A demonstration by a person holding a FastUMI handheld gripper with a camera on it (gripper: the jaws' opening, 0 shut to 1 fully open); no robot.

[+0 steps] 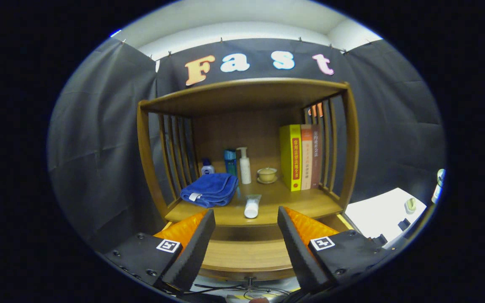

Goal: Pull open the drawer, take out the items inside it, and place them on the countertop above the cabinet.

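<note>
My gripper stands open, with nothing between its fingers, just in front of the wooden cabinet. Below the countertop the drawer is pulled out between my fingers, and the part of its inside that shows is bare wood. Its small knob sits at the front edge. On the countertop just beyond my fingertips lie a folded blue towel and a white tube, the tube pointing toward me.
At the back of the countertop stand a small bottle, a teal bottle, a white pump bottle, a cup on a saucer and upright books. Slatted sides and a top shelf enclose it. A white surface lies to the right.
</note>
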